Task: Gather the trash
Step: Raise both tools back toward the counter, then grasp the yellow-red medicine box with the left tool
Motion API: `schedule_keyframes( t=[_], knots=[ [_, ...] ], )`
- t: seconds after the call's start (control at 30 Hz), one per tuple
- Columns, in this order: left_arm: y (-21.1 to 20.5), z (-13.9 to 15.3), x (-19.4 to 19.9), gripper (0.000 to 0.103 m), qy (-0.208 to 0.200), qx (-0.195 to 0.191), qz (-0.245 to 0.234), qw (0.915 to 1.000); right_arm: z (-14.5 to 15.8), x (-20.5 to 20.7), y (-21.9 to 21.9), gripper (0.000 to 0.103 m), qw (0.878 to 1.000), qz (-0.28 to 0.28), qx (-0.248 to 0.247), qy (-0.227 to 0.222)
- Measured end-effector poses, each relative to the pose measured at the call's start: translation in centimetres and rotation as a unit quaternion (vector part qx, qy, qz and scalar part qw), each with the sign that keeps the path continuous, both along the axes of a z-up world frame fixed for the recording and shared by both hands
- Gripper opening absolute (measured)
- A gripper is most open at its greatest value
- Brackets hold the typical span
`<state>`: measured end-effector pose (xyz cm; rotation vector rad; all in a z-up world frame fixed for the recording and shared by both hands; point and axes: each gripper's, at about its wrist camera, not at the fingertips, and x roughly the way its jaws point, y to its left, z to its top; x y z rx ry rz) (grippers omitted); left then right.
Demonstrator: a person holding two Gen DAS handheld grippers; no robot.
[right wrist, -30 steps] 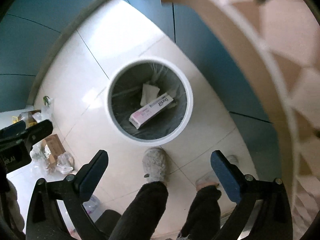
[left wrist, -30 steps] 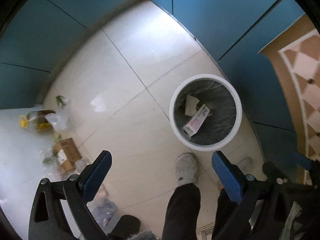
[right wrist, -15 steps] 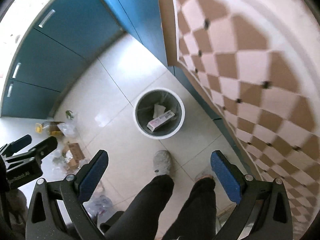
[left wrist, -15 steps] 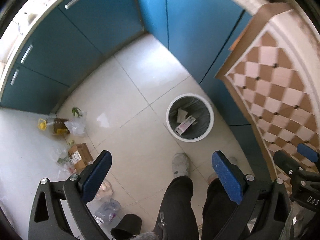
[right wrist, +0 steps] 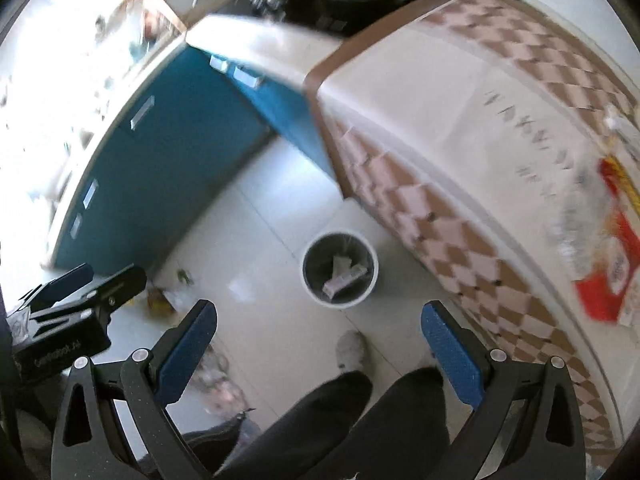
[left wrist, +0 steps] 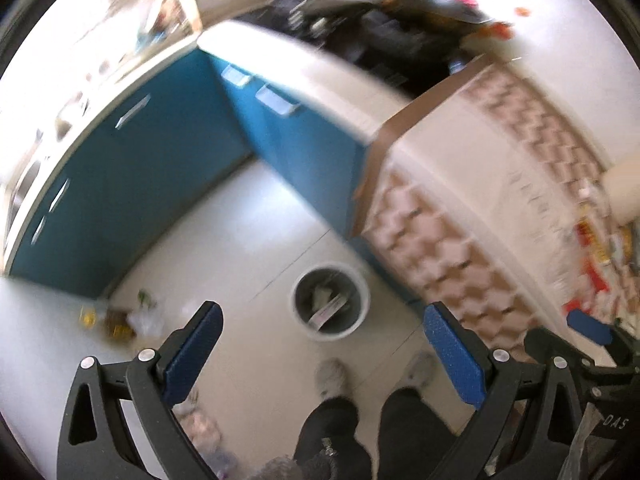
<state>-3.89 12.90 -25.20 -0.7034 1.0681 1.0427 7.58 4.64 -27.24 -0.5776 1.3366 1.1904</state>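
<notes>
1. The left gripper point(left wrist: 322, 350) is released: its two blue-padded fingers point(left wrist: 192, 354) stand wide apart with nothing between them, pointing down at the pale tiled floor point(left wrist: 240, 240).
2. The right gripper point(right wrist: 318, 346) is likewise released, its blue pads point(right wrist: 450, 358) spread wide and empty; the black body of the left gripper shows at the left edge of the right wrist view.
3. The round white-rimmed waste bin with a dark liner point(left wrist: 331, 306) stands on the floor just beside the tablecloth's hanging edge, and appears between the fingertips of each gripper (far below them, not near the pads).
4. Inside the bin lie a long pink-and-white carton point(right wrist: 346, 278) and a crumpled white paper point(right wrist: 341, 261), the carton leaning across the bottom.
5. More trash lies on the floor well apart from the bin, near the foot of the teal cabinets point(left wrist: 120, 200): an amber bottle with a yellow cap point(left wrist: 114, 320), a clear plastic bag point(left wrist: 146, 320) touching it, and something green just behind (too blurred to name).
6. A table with a brown-and-pink checked cloth point(right wrist: 460, 140) fills the right side of both views; a red-and-yellow package point(right wrist: 616, 264) rests on it.
7. The person's dark trouser legs point(right wrist: 360, 420) and grey slippers point(left wrist: 332, 374) stand close to the bin.
</notes>
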Motion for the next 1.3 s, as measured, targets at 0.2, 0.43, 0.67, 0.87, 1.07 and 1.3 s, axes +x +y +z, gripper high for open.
schedule_keyframes(
  t=[0.2, 0.43, 0.67, 0.87, 1.07, 1.3],
  knots=[
    [-3.2, 3.1, 13.5, 0.103, -0.015, 0.034, -0.112, 0.9931, 5.2, 11.1, -6.5, 0.103, 0.991, -0.125, 0.040, -0.011],
    [-8.8, -0.2, 29.4, 0.103, 0.018, 0.006, -0.211, 0.9772, 4.3, 27.6, -20.8, 0.101, 0.941, -0.336, 0.006, -0.030],
    [-13.7, -4.9, 42.2, 0.103, 0.109, 0.029, -0.368, 0.9230, -3.5, 39.1, -30.1, 0.065, 0.893, -0.447, -0.051, 0.006],
    [-16.8, -8.6, 49.8, 0.102, 0.228, 0.130, -0.553, 0.7908, -6.9, 42.6, -31.4, 0.064, 0.893, -0.444, -0.068, 0.023],
    [-17.9, -12.0, 52.4, 0.102, 0.289, 0.121, -0.651, 0.6919, -9.1, 43.6, -30.4, 0.053, 0.899, -0.430, -0.068, 0.046],
    [-18.1, -14.5, 53.8, 0.103, 0.308, 0.083, -0.685, 0.6550, -9.6, 43.7, -29.2, 0.030, 0.905, -0.419, -0.061, 0.041]
  ],
)
